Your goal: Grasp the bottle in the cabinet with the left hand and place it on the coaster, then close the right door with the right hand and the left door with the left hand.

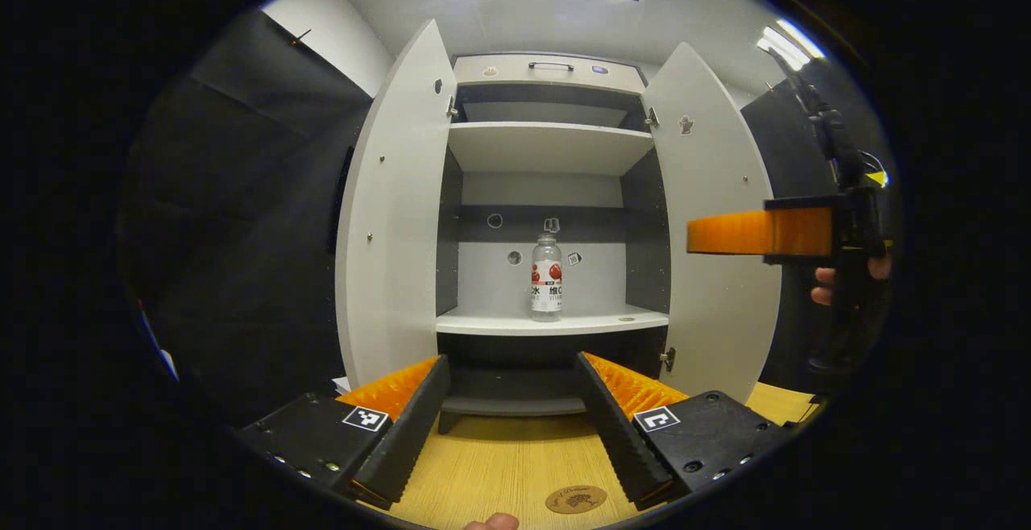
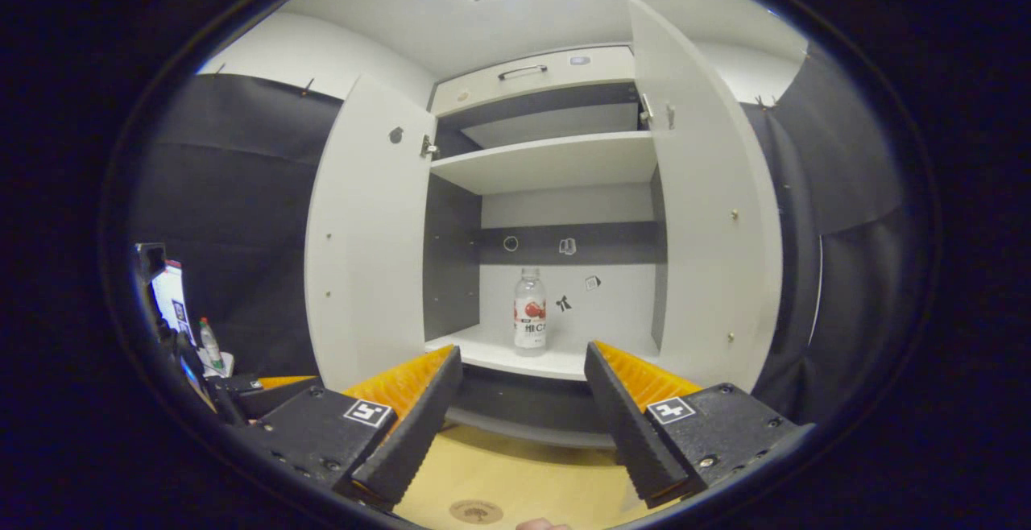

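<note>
Cabinet: we face a tall white-and-grey wooden cabinet [image 1: 552,151] standing at the back of the light wooden bench [image 1: 515,465], its interior laid bare so the bottle can be reached.
Doors: the white left door [image 1: 395,216] and white right door [image 1: 721,232] are both swung wide towards us; we judge neither closing step begun.
Shelf: the white lower shelf [image 1: 556,322] carries the bottle at about its middle, well back from the front edge.
Left tool: our left tool [image 1: 511,425] hangs low over the bench, fingers spread wide and holding nothing, lined up with the cabinet opening and well short of the bottle.
Right tool: our right tool [image 2: 523,425] is likewise spread and empty, held off towards the right door, we judge in wait for its turn.
Bottle: a small clear plastic bottle with a white cap and a red-and-white label [image 1: 546,278] stands upright and untouched.
Coaster: a round brown coaster [image 1: 575,499] lies flat on the bench just ahead of the left tool, bare.
</note>
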